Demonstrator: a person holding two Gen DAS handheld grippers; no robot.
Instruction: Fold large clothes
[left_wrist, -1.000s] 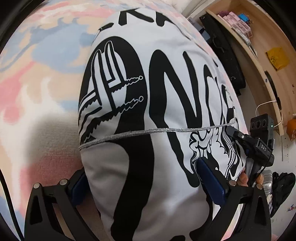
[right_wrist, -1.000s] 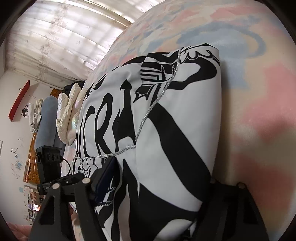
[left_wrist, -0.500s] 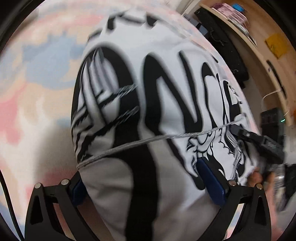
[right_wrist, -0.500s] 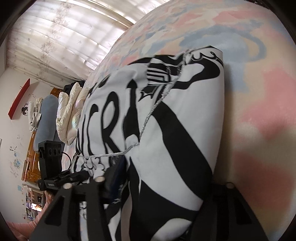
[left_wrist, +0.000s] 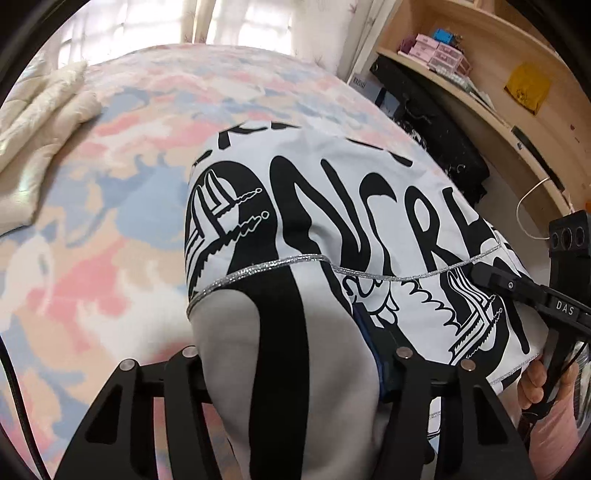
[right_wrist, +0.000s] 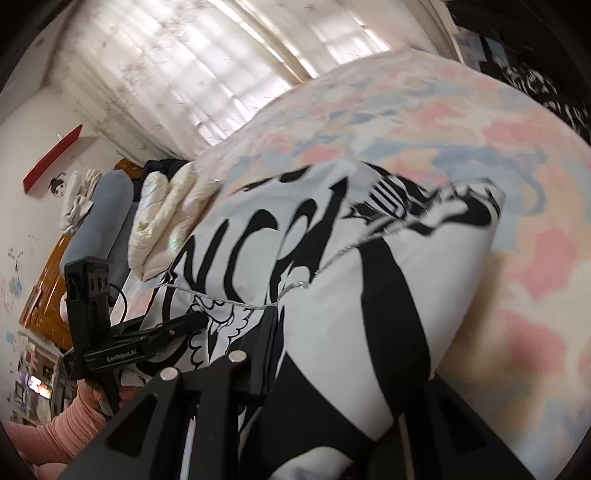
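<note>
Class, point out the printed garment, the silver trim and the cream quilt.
printed garment (left_wrist: 369, 206), left wrist view, on a black letter.
silver trim (left_wrist: 258, 271), left wrist view, mid-strip.
cream quilt (left_wrist: 40, 114), left wrist view, folded top.

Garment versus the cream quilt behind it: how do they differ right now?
The garment is white with bold black lettering and a silver trim; the quilt is plain cream and puffy. The garment is pinched in the left claw and right claw; the quilt lies untouched. Both are on the bed.

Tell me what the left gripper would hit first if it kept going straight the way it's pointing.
The black-and-white printed garment: the left gripper is already closed on its near edge, with more of it, then the pastel bedspread, ahead.
</note>
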